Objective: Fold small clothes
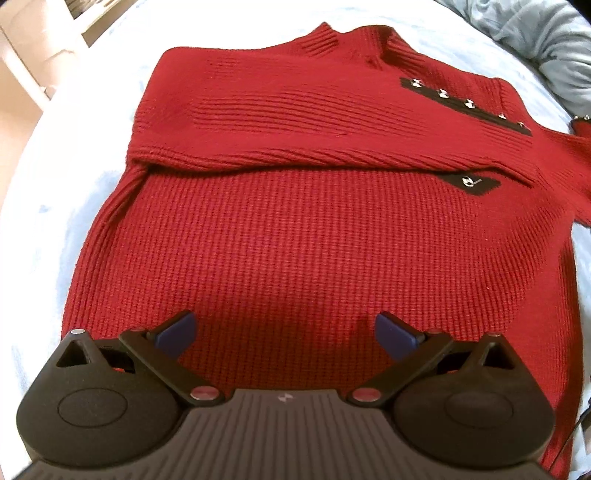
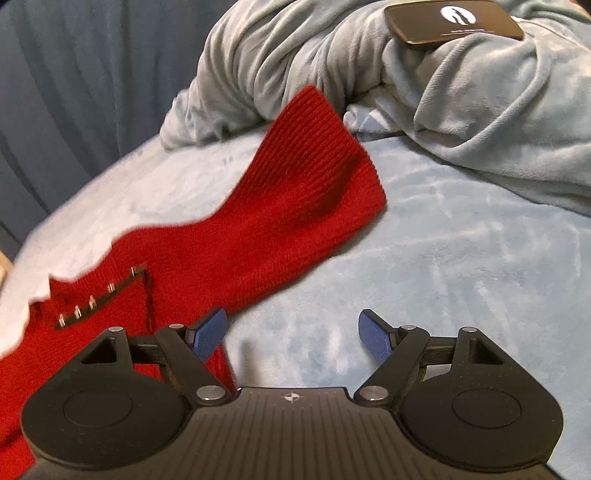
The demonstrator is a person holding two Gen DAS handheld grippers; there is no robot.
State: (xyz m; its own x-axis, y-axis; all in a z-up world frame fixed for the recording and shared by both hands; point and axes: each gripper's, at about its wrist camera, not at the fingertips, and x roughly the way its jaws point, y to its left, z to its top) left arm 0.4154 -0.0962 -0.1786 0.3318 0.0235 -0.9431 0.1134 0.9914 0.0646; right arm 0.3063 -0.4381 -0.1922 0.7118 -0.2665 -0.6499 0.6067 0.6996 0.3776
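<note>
- The left gripper (image 1: 284, 334) hangs over the lower body of the red sweater (image 1: 295, 240), pointing steeply down, its blue fingers (image 1: 177, 332) spread wide with nothing between them.
- The right gripper (image 2: 293, 336) hovers just beside the sweater's right side, over the bare bed (image 2: 443, 258); its jaws stand wide and empty too, the left finger over the knit's edge.
- The sweater lies flat on the pale blue bed, hem nearest, collar toward the far edge.
- One sleeve (image 1: 258, 122) is already folded across the chest, its lower edge forming a ridge over the middle of the body.
- The other sleeve (image 2: 295, 192) is not yet folded: it stretches out toward the far right of the bed, cuff slightly raised near the crumpled blanket (image 2: 461, 110).
- My reading: about a third done. That sleeve must come in, then the body needs folding up.
- Farthest off, a dark flat device (image 2: 454, 20) rests on top of the blanket.
</note>
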